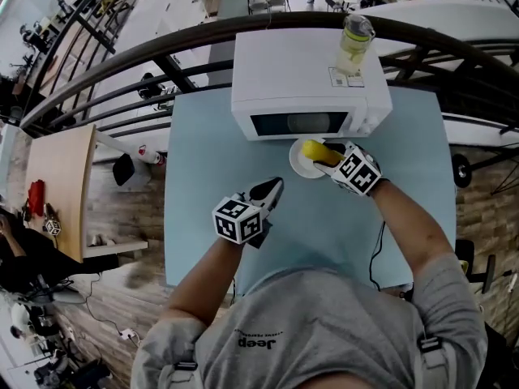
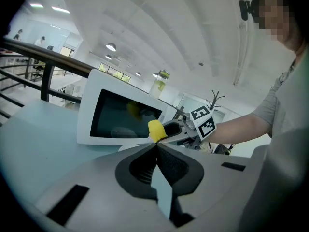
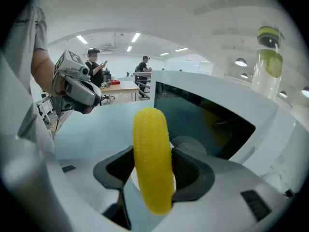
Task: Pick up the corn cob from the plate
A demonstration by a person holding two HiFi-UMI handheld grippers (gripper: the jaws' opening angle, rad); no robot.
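Observation:
The yellow corn cob (image 1: pixel 315 150) is clamped across the jaws of my right gripper (image 1: pixel 322 157), lifted just above the white plate (image 1: pixel 301 167) in front of the microwave. In the right gripper view the corn cob (image 3: pixel 150 129) stands nearly upright between the black pads, with the right gripper (image 3: pixel 153 167) shut on its middle. My left gripper (image 1: pixel 272 189) hovers over the blue table, nearer me and to the left, its jaws pressed together on nothing. From the left gripper (image 2: pixel 157 148) the corn cob's tip (image 2: pixel 155 129) shows ahead.
A white microwave (image 1: pixel 308 87) with its door closed stands at the far side of the blue table (image 1: pixel 203 152), a bottle of yellowish drink (image 1: pixel 354 43) on top. A dark railing runs behind it. Other people stand far back in the hall.

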